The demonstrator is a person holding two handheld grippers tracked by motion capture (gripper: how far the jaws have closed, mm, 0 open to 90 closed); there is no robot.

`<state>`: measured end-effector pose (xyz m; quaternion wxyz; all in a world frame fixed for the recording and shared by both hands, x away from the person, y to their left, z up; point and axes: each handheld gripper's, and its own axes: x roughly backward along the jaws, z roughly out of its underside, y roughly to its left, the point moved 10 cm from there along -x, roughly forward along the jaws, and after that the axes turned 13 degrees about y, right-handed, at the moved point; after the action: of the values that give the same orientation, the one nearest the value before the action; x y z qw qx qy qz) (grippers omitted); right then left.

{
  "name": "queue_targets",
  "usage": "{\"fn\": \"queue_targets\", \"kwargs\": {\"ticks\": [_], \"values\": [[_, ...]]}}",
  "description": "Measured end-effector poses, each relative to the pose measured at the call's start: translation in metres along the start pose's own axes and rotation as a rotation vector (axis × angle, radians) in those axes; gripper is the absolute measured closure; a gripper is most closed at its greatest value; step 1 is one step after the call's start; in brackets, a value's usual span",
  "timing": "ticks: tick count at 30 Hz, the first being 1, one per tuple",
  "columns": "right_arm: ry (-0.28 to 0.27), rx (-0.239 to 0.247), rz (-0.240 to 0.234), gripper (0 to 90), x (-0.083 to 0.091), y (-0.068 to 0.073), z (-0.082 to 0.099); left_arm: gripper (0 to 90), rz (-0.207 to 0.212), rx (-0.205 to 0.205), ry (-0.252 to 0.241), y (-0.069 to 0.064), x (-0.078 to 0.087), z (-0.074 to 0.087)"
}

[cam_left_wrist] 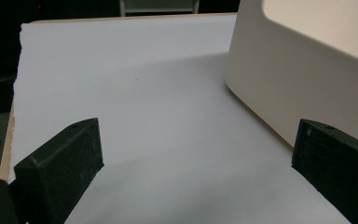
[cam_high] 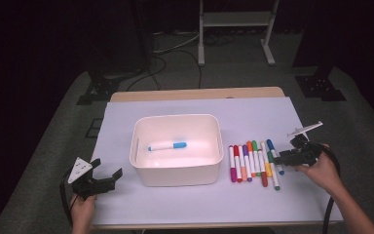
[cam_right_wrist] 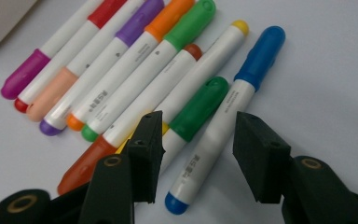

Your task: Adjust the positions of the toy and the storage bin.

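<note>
A white bin stands mid-table with a light blue marker lying inside. To its right lies a row of several coloured markers. My right gripper is open low over the row's right end. In the right gripper view its jaws straddle the blue-capped marker and a dark green-capped one, without closing on either. My left gripper is open and empty, left of the bin. In the left gripper view the bin wall is just ahead to the right.
A white sheet covers the table, and its wooden far edge shows behind. Bare sheet lies in front of the bin and left of it. A metal stand and cables sit on the dark floor beyond.
</note>
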<state>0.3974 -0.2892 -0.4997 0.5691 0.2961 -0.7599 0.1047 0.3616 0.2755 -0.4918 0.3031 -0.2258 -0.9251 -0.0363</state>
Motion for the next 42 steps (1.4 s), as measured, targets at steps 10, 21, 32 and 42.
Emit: {"fn": "queue_targets", "kwargs": {"ticks": [10,21,32,42], "values": [[0.033,-0.055,0.052,59.1,-0.013,-0.017,-0.003,0.6,0.002,0.0,0.001,0.0,0.0,0.0],[0.06,-0.104,0.103,72.1,-0.014,-0.03,0.004,0.6,0.002,0.0,0.001,0.0,0.0,0.0],[0.057,-0.161,0.052,75.8,-0.009,-0.031,0.009,0.5,0.002,0.003,0.001,0.0,0.0,0.0],[-0.007,-0.122,-0.064,75.8,0.027,0.0,0.002,0.6,0.0,0.001,0.001,0.0,0.0,0.0]]}}
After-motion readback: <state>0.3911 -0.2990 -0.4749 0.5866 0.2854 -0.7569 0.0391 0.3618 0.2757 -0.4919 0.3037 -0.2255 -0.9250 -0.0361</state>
